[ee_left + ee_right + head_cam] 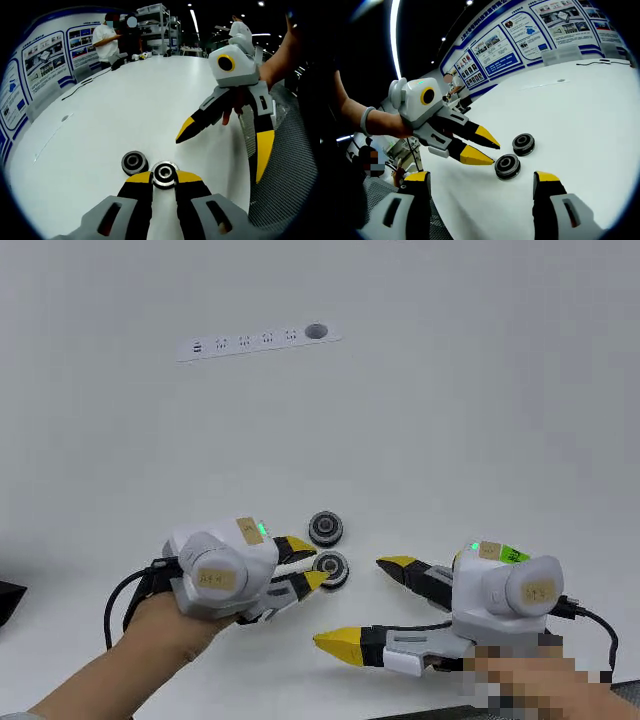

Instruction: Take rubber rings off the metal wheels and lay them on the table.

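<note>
Two small metal wheels with black rubber rings lie flat on the white table (450, 420). The near wheel (332, 568) (164, 174) (507, 166) sits between the yellow tips of my left gripper (318, 562) (164, 176) (487, 151), which is shut on its sides. The far wheel (325, 528) (134, 162) (523, 143) lies free just beyond. My right gripper (350, 602) (482, 176) (220, 159) stands wide open, a short way to the right of the held wheel, with nothing between its jaws.
A white power strip (258, 340) and a round table port (316, 331) lie far back. A dark object (8, 600) pokes in at the left edge. A mesh chair (287, 165) stands by the table's near side.
</note>
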`<action>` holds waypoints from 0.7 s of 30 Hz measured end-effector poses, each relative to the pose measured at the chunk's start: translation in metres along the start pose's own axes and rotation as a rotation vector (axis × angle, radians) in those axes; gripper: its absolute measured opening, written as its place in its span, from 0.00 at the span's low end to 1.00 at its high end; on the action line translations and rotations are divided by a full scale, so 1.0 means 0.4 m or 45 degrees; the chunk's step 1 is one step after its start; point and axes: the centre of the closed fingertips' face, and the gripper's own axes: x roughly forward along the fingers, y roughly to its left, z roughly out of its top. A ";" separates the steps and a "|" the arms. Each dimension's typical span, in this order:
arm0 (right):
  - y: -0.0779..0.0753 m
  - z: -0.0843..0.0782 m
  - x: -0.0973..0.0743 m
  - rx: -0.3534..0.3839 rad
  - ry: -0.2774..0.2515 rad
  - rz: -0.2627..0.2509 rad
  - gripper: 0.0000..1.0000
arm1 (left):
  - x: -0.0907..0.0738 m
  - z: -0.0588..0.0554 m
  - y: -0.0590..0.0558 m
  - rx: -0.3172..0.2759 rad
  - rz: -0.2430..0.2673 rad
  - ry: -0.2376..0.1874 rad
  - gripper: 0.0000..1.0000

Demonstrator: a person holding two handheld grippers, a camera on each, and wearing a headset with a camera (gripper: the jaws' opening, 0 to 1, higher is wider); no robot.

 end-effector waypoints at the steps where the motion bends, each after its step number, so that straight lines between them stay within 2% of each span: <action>1: 0.000 0.001 0.001 0.000 -0.002 0.001 0.85 | 0.002 0.001 -0.001 0.004 -0.002 0.002 0.17; 21: -0.013 0.003 0.012 0.037 -0.021 0.001 0.84 | 0.037 -0.016 0.001 0.069 -0.033 0.088 0.15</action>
